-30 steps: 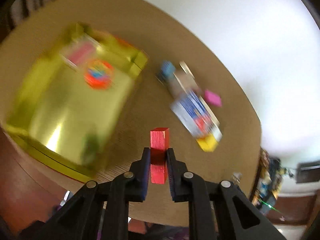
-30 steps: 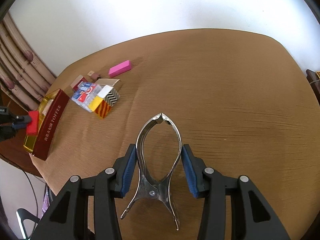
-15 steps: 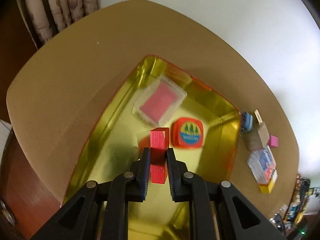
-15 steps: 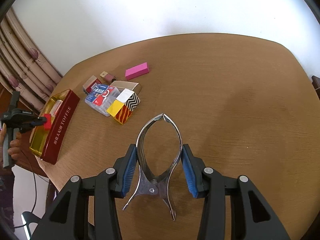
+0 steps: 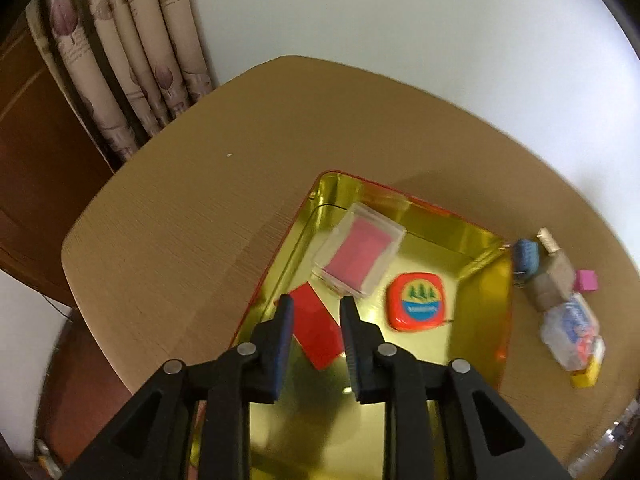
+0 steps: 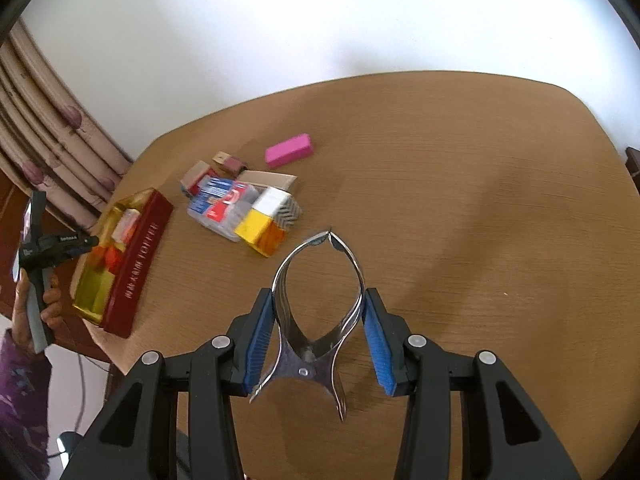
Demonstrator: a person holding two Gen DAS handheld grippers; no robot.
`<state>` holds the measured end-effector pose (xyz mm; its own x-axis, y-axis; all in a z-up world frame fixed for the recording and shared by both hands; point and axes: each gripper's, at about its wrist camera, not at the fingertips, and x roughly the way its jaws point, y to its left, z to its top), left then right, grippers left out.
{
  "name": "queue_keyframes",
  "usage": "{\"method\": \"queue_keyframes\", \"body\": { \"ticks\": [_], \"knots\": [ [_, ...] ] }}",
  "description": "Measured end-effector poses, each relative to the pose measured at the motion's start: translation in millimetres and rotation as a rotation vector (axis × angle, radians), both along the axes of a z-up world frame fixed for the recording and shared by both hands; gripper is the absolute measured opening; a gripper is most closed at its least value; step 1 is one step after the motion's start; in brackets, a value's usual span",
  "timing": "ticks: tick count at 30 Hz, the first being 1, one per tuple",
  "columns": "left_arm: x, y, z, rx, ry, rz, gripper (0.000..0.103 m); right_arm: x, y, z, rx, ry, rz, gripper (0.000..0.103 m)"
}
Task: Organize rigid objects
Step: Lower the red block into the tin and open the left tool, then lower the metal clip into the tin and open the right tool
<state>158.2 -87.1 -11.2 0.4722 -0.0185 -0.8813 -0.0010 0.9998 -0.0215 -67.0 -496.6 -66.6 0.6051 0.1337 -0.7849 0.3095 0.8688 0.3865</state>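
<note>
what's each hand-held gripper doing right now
left hand-held gripper: jaws opening, red block released, lying in the gold tin
right hand-held gripper: shut on the metal tongs

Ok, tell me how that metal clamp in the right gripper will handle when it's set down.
The metal clamp looks rigid and polished, so it may slip against the right gripper. Its curved arms and thin splayed handles suggest it would lie flat, not roll.

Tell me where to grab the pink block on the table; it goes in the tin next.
Take the pink block across its two long side faces, near the middle, coming down from above. It lies flat, apart from the pile of boxes, so both long sides look free; its short ends give less surface to the pads.
</note>
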Motion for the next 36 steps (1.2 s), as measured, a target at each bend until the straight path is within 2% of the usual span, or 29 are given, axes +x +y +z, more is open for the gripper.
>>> {"method": "queue_keyframes", "body": {
  "ticks": [5,10,16,18,22,27,31,34,36],
  "knots": [
    [-47,20,36,-0.116,-0.103,0.059,0.025,19,26,28,0.014,-0.049,0.054,0.041],
    [-103,42,58,-0.156,-0.211,0.137,0.029,57,68,66,0.059,-0.128,0.151,0.041],
    [-140,56,58,-0.105,-0.269,0.155,0.031,127,136,93,0.169,-0.165,0.299,0.041],
    [-147,56,52,-0.087,-0.275,0.145,0.031,157,159,89,0.207,-0.141,0.348,0.041],
    [-150,54,41,-0.081,-0.274,0.120,0.031,207,199,66,0.216,-0.050,0.402,0.041],
    [-146,59,29,-0.132,-0.237,0.110,0.031,257,229,25,0.214,0.081,0.421,0.041],
    [-141,62,19,-0.148,-0.207,0.113,0.031,281,238,4,0.204,0.134,0.403,0.041],
    [-138,63,14,-0.143,-0.195,0.117,0.031,296,242,-8,0.208,0.148,0.392,0.041],
    [-138,63,13,-0.139,-0.196,0.114,0.031,302,245,-11,0.173,0.141,0.372,0.044]
  ]
}}
